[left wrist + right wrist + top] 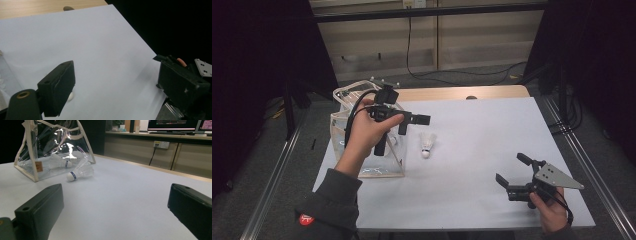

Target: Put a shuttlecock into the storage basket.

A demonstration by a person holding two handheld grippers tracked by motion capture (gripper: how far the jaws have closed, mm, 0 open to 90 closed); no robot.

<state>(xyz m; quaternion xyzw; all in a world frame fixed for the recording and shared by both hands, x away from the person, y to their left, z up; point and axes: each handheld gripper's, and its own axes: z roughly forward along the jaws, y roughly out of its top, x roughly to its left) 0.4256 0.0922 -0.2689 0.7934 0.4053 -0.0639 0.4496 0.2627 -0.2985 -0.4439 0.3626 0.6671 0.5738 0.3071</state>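
The left gripper is held above the table, just over the clear bag, with its two blocky black jaws spread wide and nothing between them. In the left gripper view those jaws look like matte, hard-edged slabs with small screw holes and scuffed corners, and a brass-coloured ring sits at the base of one. The left hand wraps around the gripper's dark handle, and a black cable loops from it back over the bag.

The right gripper is low near the front right corner of the table, its jaws also released and far apart, holding nothing. A grey three-cornered metal plate with small holes rides on top of it, and the right hand grips it from below.

The shuttlecock lies on its side on the table, just beside the bag and between the two grippers, well apart from the right one. It has a rounded white cork tip with a dark band and a flaring white feathered skirt.

The bag is glossy see-through plastic with cream-coloured trim along its edges and handles, standing with a crinkled, reflective face. A second shuttlecock lies inside it.

The table is covered with a smooth, matte white sheet; a strip of pale wood shows along its far edge.
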